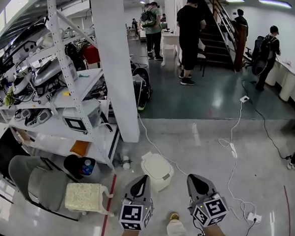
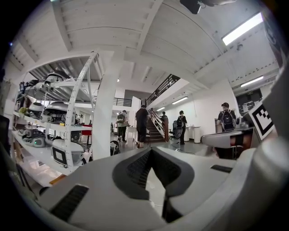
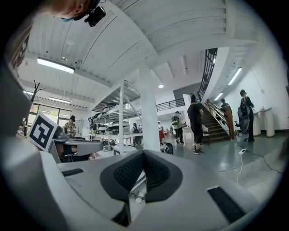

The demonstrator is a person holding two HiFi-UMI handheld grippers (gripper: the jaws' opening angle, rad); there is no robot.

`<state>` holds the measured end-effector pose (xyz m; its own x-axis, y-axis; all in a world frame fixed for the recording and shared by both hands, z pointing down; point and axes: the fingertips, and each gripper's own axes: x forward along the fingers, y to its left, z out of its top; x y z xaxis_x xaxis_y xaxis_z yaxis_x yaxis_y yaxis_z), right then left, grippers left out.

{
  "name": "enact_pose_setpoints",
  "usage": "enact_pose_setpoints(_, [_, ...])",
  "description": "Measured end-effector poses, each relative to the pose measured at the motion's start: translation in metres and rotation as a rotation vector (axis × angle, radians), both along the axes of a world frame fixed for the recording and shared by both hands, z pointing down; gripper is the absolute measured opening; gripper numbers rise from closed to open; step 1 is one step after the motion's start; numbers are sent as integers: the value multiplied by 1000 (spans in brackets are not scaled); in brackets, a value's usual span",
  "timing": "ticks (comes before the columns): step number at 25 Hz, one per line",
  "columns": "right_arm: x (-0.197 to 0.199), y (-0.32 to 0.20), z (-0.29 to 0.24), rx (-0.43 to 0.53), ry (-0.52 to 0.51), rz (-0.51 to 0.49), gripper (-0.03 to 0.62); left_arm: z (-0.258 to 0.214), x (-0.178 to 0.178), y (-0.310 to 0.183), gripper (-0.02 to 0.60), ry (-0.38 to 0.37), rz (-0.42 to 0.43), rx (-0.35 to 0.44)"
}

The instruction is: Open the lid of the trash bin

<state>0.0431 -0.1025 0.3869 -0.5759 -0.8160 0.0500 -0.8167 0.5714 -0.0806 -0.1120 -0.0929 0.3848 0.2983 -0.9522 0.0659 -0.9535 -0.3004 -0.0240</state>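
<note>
Pale grey polished floor (image 1: 210, 151) fills the lower half of the head view. Over it, at the bottom centre of the frame, the left gripper (image 1: 141, 179) and the right gripper (image 1: 193, 177) are held side by side, apart from each other, both pointing up the frame. Each is clenched on nothing. In the left gripper view the left gripper (image 2: 151, 150) has its grey jaws meeting at the tips, and in the right gripper view the right gripper (image 3: 143, 152) looks the same. A black-and-white marker cube (image 1: 133, 217) sits at the rear of the left one, and a second marker cube (image 1: 210, 210) at the rear of the right.

Just past the left gripper's tip, slightly right of it in the frame, the cream-white round-cornered plastic trash bin (image 1: 165, 183) stands on the floor. Its lid (image 1: 155, 167) is down, and neither gripper touches it.

Left of the bin are a red floor line (image 1: 106, 213), a yellowish square cushioned stool (image 1: 84, 196), a black round bucket (image 1: 73, 165) and a grey moulded chair (image 1: 33, 181). Above these rises a white metal shelving rack (image 1: 61, 103) loaded with equipment. A white square column (image 1: 114, 67) stands behind the bin. A thin white cable (image 1: 233, 134) winds across the floor at right. In the upper frame several people stand on darker glossy flooring near a wooden staircase (image 1: 219, 29).
</note>
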Motion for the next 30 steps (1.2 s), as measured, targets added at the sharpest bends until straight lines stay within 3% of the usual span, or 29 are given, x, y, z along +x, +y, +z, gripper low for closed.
enact_pose_setpoints(19, [18,-165,-16,22,-17,-86,17,-20,12,-157,5,-23,-80,24])
enact_pose_setpoints(30, [7,-223,-18,44,-37,-95,17,-34,-5,-211,5,-39,-112,67])
